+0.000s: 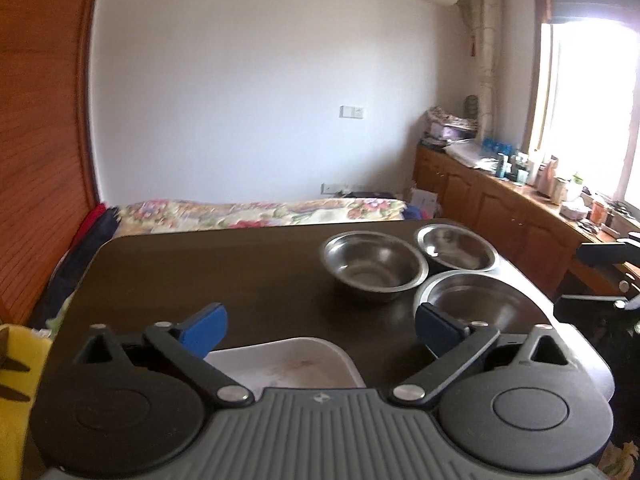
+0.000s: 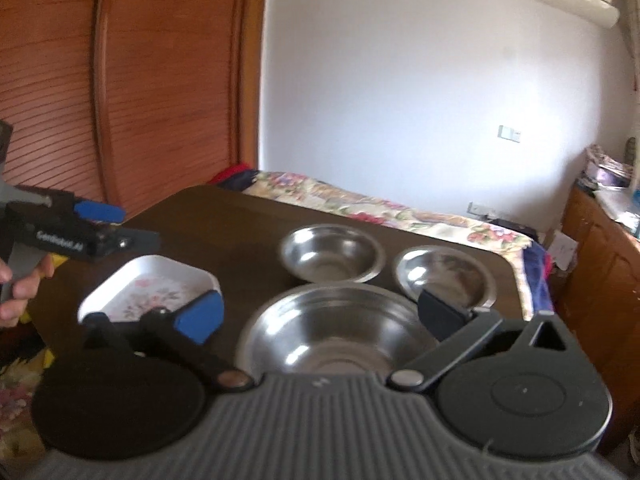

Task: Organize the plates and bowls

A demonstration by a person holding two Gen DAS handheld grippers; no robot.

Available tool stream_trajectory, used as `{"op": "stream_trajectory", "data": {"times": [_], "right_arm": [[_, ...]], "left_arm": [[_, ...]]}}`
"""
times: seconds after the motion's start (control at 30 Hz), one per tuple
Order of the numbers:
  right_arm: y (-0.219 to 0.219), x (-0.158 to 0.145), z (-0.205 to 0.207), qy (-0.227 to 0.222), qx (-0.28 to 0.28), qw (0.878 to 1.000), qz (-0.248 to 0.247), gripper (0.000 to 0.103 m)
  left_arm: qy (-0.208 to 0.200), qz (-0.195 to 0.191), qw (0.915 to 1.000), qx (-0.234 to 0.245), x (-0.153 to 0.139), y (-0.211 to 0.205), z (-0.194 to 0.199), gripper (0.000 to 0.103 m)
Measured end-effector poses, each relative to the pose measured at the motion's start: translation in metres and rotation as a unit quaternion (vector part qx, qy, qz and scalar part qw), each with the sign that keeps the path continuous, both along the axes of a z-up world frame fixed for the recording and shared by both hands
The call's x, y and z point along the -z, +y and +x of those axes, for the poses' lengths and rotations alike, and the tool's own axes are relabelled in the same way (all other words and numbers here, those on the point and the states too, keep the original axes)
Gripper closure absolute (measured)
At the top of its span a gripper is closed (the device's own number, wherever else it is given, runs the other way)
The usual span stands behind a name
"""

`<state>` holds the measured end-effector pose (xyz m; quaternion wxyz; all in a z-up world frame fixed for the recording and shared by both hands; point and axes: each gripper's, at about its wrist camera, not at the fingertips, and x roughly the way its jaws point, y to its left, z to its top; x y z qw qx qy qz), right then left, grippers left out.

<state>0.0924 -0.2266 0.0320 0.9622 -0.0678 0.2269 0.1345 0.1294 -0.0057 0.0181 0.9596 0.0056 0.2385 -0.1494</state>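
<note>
Three steel bowls stand on a dark table (image 1: 200, 272): a middle bowl (image 1: 374, 265) (image 2: 331, 254), a far shallow bowl (image 1: 457, 247) (image 2: 446, 276) and a large near bowl (image 1: 480, 304) (image 2: 336, 328). A white square plate with a flower print (image 1: 286, 364) (image 2: 150, 292) lies at the near left. My left gripper (image 1: 320, 328) is open and empty above the plate's far edge; it also shows in the right wrist view (image 2: 100, 216). My right gripper (image 2: 320, 316) is open and empty over the large bowl; part of it shows at the left wrist view's right edge (image 1: 600, 280).
A bed with a flowered cover (image 1: 256, 212) lies behind the table. A wooden wardrobe (image 2: 120, 80) stands at the left. A wooden counter with clutter (image 1: 520, 200) runs under the window at the right.
</note>
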Motion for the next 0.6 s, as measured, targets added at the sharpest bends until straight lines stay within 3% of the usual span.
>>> {"op": "stream_trajectory", "data": {"times": [0.53,0.6], "right_arm": [[-0.061,0.027,0.005,0.023,0.039,0.998,0.036,0.0],[-0.065,0.03,0.01,0.029,0.043,0.998,0.038,0.0]], "left_arm": [[0.034,0.006,0.9971,0.067,0.021,-0.068,0.013,0.0],[0.054,0.006,0.9959,0.073,0.025,-0.075,0.023,0.008]]}}
